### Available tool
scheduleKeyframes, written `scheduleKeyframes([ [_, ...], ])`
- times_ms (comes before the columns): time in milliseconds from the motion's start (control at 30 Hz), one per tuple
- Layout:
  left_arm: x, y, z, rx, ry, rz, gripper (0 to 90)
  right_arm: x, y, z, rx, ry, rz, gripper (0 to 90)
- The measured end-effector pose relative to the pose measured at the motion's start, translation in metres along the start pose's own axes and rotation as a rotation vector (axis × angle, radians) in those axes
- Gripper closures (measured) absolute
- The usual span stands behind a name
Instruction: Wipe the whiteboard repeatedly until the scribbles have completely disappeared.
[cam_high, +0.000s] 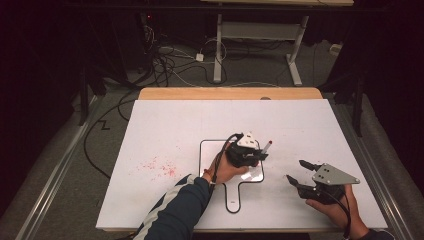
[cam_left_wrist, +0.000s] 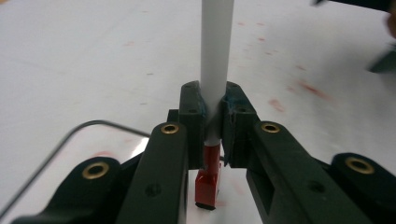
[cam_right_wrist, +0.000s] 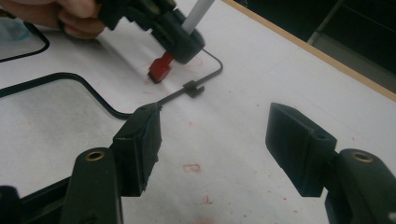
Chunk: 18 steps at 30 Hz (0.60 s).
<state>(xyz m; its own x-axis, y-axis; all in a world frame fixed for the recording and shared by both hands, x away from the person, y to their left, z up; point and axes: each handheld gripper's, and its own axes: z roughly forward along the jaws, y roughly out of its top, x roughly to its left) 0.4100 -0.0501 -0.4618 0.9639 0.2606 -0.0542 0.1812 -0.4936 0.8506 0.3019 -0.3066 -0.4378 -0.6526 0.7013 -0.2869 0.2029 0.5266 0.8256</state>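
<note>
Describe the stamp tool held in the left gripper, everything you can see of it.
The stamp tool has a smooth white round shaft, plastic by the look, ending in a red block head with a dark underside. The left gripper is shut on the shaft just above the head. In the high view it leans up and away to the right, with a red-and-dark top end. The head sits at or just above the white board inside its black outline; contact is unclear. Red marks speckle the table sheet nearby.

dim, dark surroundings; soft, slightly blurred close-ups
</note>
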Motion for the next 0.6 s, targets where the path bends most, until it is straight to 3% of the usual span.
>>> scheduleKeyframes([
  [100,-0.013,-0.001,0.000,0.010,-0.023,0.045,78.7,0.000,0.000,-0.002,-0.002,-0.005,0.000,36.7],
  [200,-0.012,-0.002,-0.004,0.020,0.001,0.058,78.6,0.000,0.000,-0.002,-0.001,-0.009,0.001,36.7],
  [267,-0.001,-0.004,-0.007,0.011,0.041,0.036,78.7,0.001,0.000,-0.002,0.002,-0.009,-0.001,36.8],
  [333,0.012,-0.004,-0.008,0.002,0.061,-0.008,78.7,0.002,0.001,-0.001,0.006,-0.005,-0.002,36.7],
  [400,0.019,-0.002,-0.005,0.001,0.075,-0.025,78.6,0.003,0.001,0.001,0.007,-0.004,-0.006,36.7],
  [500,0.019,0.001,-0.001,0.002,0.065,-0.026,78.7,0.002,0.001,0.001,0.005,-0.001,-0.009,36.7],
  [600,0.011,0.001,0.002,0.001,0.016,-0.030,78.7,0.001,0.001,0.002,0.004,0.000,-0.003,36.7],
])
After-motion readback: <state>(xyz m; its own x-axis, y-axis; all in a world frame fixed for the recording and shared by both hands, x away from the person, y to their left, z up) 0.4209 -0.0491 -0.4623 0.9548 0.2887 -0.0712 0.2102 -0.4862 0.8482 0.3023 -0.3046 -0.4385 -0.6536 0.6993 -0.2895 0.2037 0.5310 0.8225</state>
